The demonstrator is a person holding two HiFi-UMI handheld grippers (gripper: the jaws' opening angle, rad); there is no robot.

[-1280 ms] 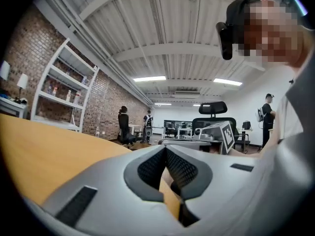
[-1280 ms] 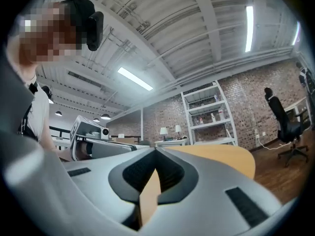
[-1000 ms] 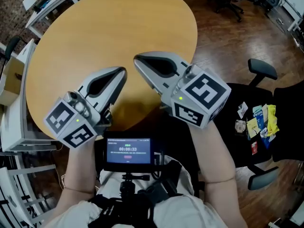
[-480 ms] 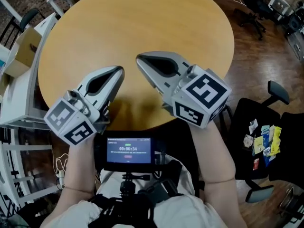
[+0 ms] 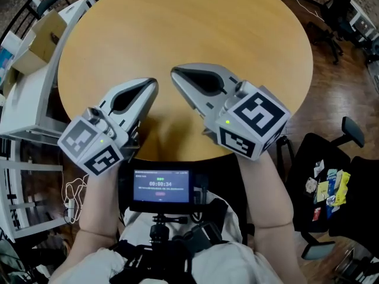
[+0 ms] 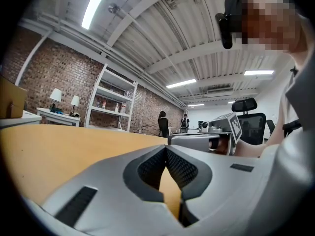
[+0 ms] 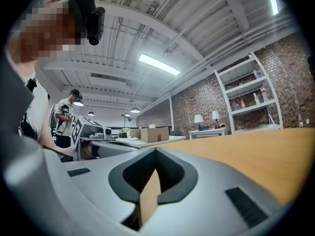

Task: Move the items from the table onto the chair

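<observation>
The left gripper and the right gripper are held side by side over the near edge of the round wooden worktop, tips pointing away from the person. In the left gripper view, the fingers meet at their tips with nothing between them. The right gripper's fingers are likewise fully closed and empty. The items, which appear to be small packets, though they are too small to identify, lie together on the seat of the black chair to the person's right, well apart from both grippers.
</observation>
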